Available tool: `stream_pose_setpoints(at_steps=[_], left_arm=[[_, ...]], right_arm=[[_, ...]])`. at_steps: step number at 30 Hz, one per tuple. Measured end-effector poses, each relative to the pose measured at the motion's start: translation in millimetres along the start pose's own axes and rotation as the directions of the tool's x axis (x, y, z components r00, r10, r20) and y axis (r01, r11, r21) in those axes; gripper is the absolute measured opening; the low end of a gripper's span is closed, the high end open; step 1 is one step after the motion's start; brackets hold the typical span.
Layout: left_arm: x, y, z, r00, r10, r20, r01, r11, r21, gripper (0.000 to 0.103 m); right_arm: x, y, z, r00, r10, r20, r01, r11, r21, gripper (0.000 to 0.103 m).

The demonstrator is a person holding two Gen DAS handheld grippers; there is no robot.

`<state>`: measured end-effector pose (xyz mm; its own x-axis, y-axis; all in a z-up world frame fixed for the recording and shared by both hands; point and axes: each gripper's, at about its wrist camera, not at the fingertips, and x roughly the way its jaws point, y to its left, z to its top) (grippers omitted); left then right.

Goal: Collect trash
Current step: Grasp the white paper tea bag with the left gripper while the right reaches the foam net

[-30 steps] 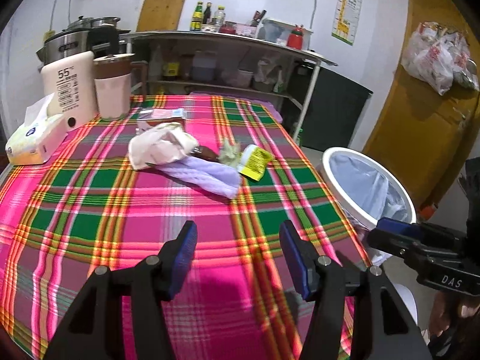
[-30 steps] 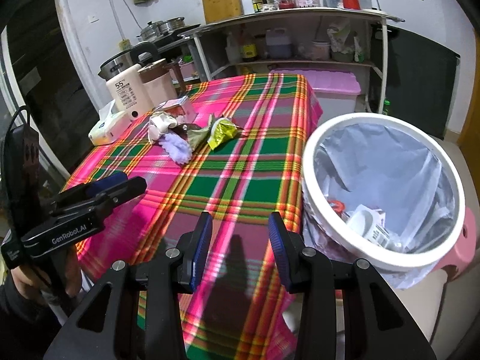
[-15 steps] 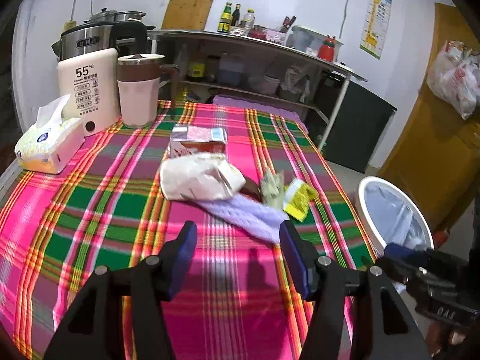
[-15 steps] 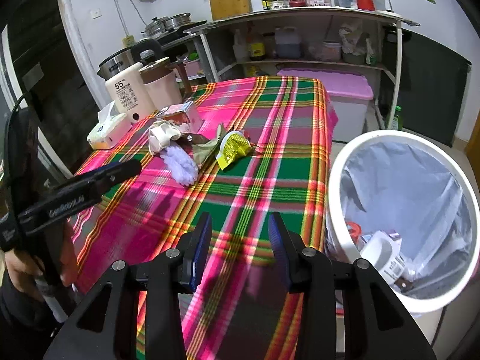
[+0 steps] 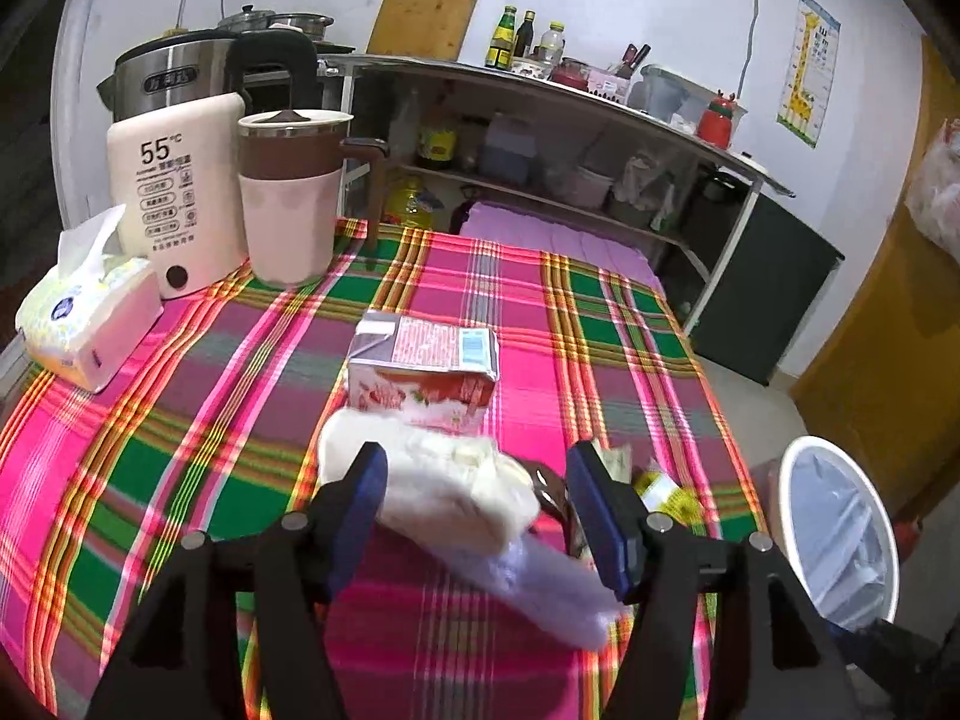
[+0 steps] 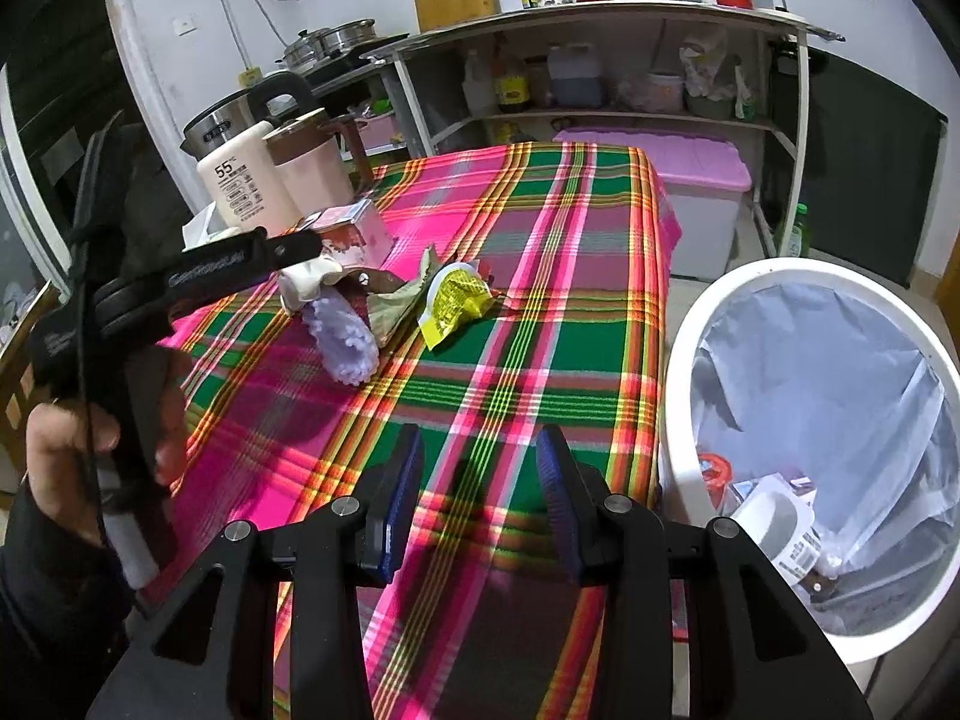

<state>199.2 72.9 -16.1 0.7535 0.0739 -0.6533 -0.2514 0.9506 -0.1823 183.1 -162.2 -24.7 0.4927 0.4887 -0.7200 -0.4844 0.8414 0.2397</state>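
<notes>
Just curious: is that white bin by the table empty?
No. The bin already holds a white cup and other scraps at the bottom of its liner.

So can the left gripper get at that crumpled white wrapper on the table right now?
Probably yes. The left gripper is open, its jaws just widened, and the white wrapper lies between them with nothing on top of it.

Woven plaid tablecloth [image 5: 180, 420], matt; brushed-metal kettle [image 5: 162, 75], upper left; wooden board [image 5: 429, 6]; thin translucent plastic bin liner [image 6: 840, 384].

Home kitchen: steel kettle [image 5: 162, 75], sauce bottles [image 5: 510, 39] on shelf unit [image 5: 540, 90], plaid-clothed table [image 5: 210, 372] w/ tissues
</notes>
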Motion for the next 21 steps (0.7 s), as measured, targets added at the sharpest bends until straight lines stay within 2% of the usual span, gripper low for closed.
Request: stream_pose_setpoints(at_steps=[4,18,21], left_arm=[[7,10,-3,0.999,0.032,-0.035,-0.033,0.999,-0.017,0.064],[-28,71,-33,0.996,0.067,-0.055,-0.071,0.996,-0.06,0.064],[-30,79,-35,0.997,0.051,-0.063,-0.056,0.995,-0.088,0.064]], right_arm=[[3,0,2,1.0,0.003,-0.004,-0.003,1.0,0.0,0.04],[15,24,8,0.999,0.043,-0.02,-0.044,0.998,-0.053,0.04],[18,29,9,0.998,0.05,-0.027,-0.051,0.996,-0.068,0.04]])
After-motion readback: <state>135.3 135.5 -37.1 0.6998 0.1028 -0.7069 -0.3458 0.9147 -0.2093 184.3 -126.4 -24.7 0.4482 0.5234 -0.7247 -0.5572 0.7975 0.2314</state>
